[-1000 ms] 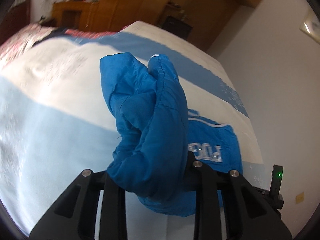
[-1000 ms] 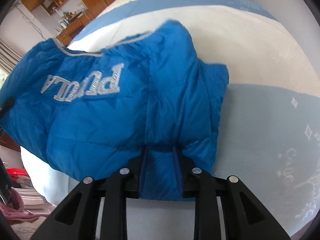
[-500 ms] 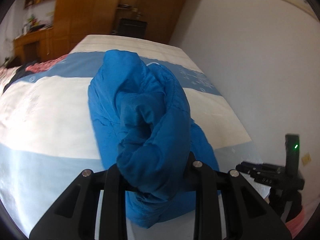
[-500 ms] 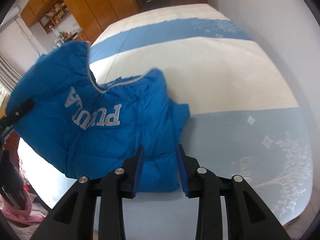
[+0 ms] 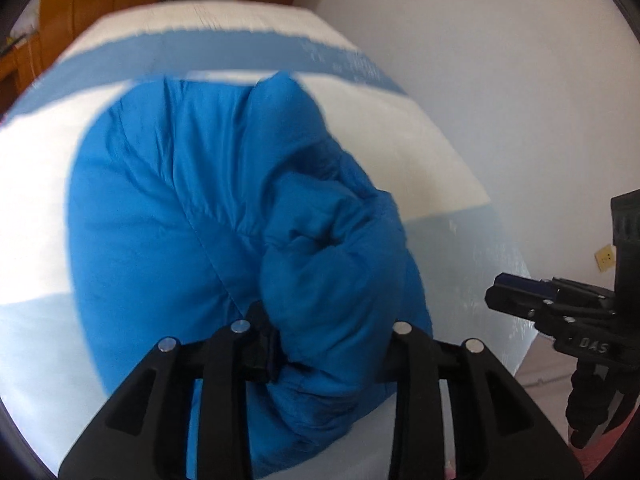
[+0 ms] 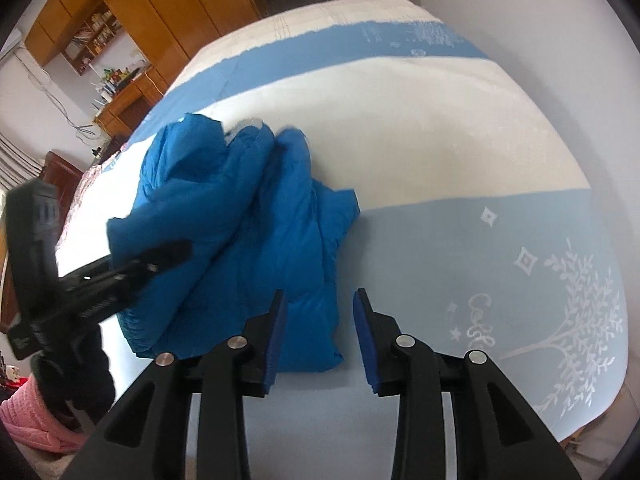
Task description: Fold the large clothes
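- Left wrist view: the left hand-held gripper (image 5: 324, 336) is closed on a thick bunched wad of the bright blue quilted puffer jacket (image 5: 168, 216), which fills the middle of the frame; its jaws have just been opening a little, yet the padded cloth is still packed between them
- The rest of the jacket spreads over the bed with the blue-and-white striped cover (image 5: 36, 152) from the centre toward the left of the frame; the picture is motion-blurred
- At the right edge the other black gripper shows, held by a hand in a dark glove (image 5: 592, 412)
- Right wrist view: the right hand-held gripper (image 6: 320, 316) stands apart at a narrow gap with nothing between its blue pads; its jaws have just been opening, and the jacket's near hem lies just beyond and left of them
- The jacket sits in a rumpled heap left of centre, with the left gripper reaching into it from the left edge; a pink sleeve (image 6: 36, 420) shows at lower left
- Judged step: one side is being carried across the body to make a fold, with the right side already released
- Next move likely calls for laying the held wad flat on the jacket, letting go, then smoothing the heap
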`<state>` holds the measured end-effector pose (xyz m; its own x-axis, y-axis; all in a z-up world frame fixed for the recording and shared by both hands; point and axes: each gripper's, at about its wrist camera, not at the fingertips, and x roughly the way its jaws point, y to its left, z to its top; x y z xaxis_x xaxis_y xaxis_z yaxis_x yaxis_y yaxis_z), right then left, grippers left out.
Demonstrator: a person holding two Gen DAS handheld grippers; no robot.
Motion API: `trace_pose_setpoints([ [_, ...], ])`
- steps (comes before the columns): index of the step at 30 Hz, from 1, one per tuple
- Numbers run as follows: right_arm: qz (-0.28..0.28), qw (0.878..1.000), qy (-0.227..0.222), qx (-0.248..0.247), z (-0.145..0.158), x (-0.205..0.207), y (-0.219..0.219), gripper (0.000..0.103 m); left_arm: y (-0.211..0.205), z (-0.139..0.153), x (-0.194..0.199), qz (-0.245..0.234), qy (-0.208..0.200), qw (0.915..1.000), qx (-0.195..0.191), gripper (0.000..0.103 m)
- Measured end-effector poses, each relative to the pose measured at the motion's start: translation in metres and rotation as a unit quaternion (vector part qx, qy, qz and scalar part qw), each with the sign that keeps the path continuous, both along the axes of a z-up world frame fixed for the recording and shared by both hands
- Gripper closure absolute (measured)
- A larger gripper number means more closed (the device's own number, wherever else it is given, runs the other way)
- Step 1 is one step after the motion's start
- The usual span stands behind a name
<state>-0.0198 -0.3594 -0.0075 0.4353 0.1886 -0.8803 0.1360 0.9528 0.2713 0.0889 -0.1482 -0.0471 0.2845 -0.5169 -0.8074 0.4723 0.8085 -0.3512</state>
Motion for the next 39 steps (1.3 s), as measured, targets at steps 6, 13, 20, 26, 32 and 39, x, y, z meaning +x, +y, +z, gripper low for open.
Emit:
trace_pose_setpoints([
  [6,0.004,1.000,0.015,0.004,-0.012,0.008,0.003,0.069,0.000,-0.029,0.003,-0.004,0.023,0.9997,0.003,0.070],
  [13,0.019,0.999,0.009,0.034,-0.003,0.025,0.011,0.059,0.027,-0.001,0.006,-0.015,0.046,0.9978,-0.045,0.063],
  [20,0.043,0.994,-0.004,0.099,0.025,0.055,0.013,0.029,0.078,0.046,-0.013,-0.028,0.068,0.9844,-0.160,0.034],
  [26,0.059,0.982,0.041,0.174,0.019,0.086,0.022,0.021,0.130,0.040,0.011,0.084,0.064,0.9889,-0.104,0.038],
  [32,0.045,0.973,0.090,0.207,-0.003,0.106,0.031,0.018,0.157,0.026,0.038,0.148,0.031,0.9885,0.003,0.038],
  [39,0.047,0.965,0.138,0.218,-0.028,0.130,0.050,0.014,0.159,0.008,0.054,0.158,0.044,0.9860,0.029,0.039],
])
